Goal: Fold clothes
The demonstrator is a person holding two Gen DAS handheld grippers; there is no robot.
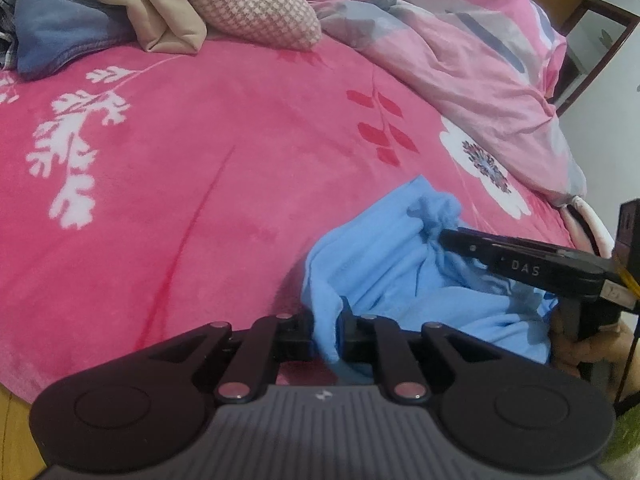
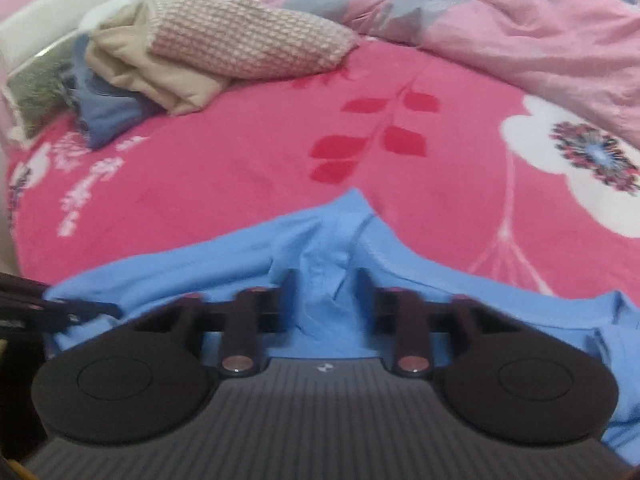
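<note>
Softly rumpled, the light blue garment (image 1: 400, 264) lies on a fleecy pink floral bed blanket (image 1: 208, 184), its thin knit bunched into folds. Both black tools grip it: the left hand-held gripper (image 1: 326, 330) is nearly closed, pinching a fold of blue cloth, and the right hand-held gripper (image 2: 326, 292) is narrowly parted with a raised ridge of fabric clamped between its fingers. Behind sit folded beige cloth (image 1: 160, 12), denim (image 1: 52, 28) and a houndstooth piece (image 1: 248, 4).
</note>
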